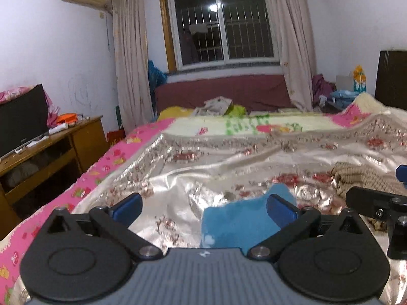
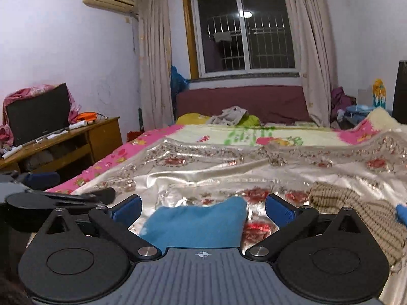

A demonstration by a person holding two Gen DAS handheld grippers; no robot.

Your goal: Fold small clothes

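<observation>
A small blue knitted garment (image 1: 234,226) lies folded on the shiny flowered bedspread (image 1: 203,167), just below and in front of both grippers. My left gripper (image 1: 204,204) hangs above it, open, with nothing between its blue pads. My right gripper (image 2: 203,204) is also open and empty above the same blue garment (image 2: 195,226). A beige ribbed knit garment (image 2: 356,213) lies crumpled to the right of the blue one, also seen as the beige knit (image 1: 361,178). Each view catches the other gripper's black linkage at its edge.
The bedspread (image 2: 229,167) covers a pink and cream blanket (image 2: 229,133). A wooden TV stand (image 2: 76,139) with a dark screen (image 2: 38,111) stands left of the bed. A maroon sofa (image 2: 241,99) with loose clothes sits under the window beyond the bed.
</observation>
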